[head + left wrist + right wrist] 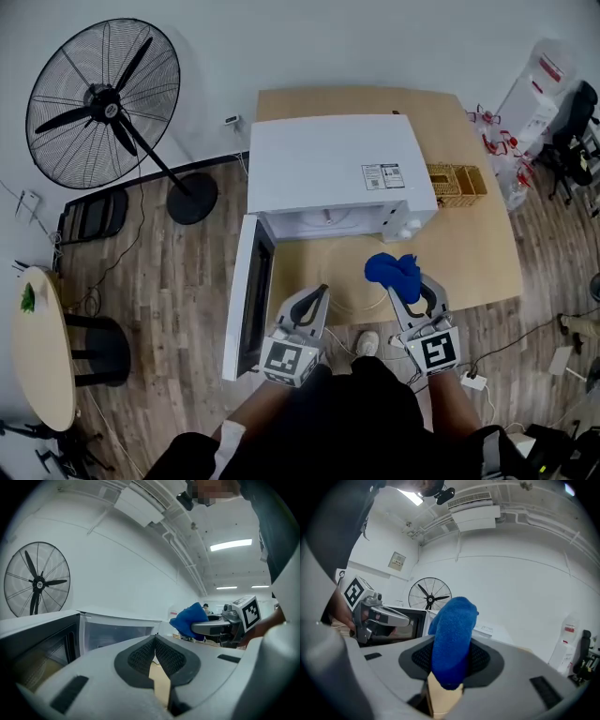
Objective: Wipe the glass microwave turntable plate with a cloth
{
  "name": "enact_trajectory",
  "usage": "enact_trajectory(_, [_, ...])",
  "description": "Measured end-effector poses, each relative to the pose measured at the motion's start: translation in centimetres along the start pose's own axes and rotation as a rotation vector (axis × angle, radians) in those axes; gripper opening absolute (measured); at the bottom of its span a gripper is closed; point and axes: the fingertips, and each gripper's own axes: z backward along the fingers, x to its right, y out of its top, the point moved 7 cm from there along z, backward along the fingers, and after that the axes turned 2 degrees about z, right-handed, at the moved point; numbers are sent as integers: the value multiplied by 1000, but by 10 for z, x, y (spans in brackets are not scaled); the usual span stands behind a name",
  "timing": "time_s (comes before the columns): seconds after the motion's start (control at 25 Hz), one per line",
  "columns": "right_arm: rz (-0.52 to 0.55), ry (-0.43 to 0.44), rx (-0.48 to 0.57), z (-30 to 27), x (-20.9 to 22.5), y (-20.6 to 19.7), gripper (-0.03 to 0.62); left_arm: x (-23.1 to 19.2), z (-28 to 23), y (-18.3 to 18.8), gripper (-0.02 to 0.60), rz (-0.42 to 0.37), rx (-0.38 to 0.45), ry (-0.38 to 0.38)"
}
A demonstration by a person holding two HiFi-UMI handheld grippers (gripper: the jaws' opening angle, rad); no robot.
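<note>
1. The right gripper [407,284] is clenched on a bunched blue cloth [392,271]. It is held above the table [478,244] near the front edge.
2. The left gripper [154,641] has its pads pressed together with nothing between them, so it is steadying nothing.
3. The glass turntable plate [342,281] lies flat on the table before the open microwave [328,169] and reaches close to the front edge.
4. Risk: with the plate unsecured, a firm wipe towards the person could slide the glass over that edge. A closed left gripper cannot brace it.
5. Risk: the cloth seems pinched by a single fold, so dragging it hard over glass may pull it loose.
6. Risk: the open door [246,300] stands just beside the left gripper, and a sideways swing could knock it.
7. Hard to make out: the plate shows only as faint curved lines on the wood, and its full rim is unclear.
8. Neither gripper view shows the plate.
9. The cloth covers the right gripper's tips in the head view, and the person's body cuts off part of the front edge.
</note>
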Motion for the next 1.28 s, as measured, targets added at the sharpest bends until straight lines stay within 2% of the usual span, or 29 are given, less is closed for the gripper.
enact_trajectory(0.36, [-113, 150, -50, -48, -1, -42, 140, -11, -11, -20, 6, 1, -54, 96])
enact_trajectory(0.52, [-95, 203, -87, -65, -7, -62, 140, -14, -12, -33, 6, 6, -82, 136])
enact_trajectory(0.76, [-84, 264, -150, -91, -23, -91, 139, -25, -6, -45, 6, 68, -89, 216])
enact_trajectory(1.28, [-65, 401, -304, -149, -71, -137, 140, -23, -7, -63, 6, 84, -123, 222])
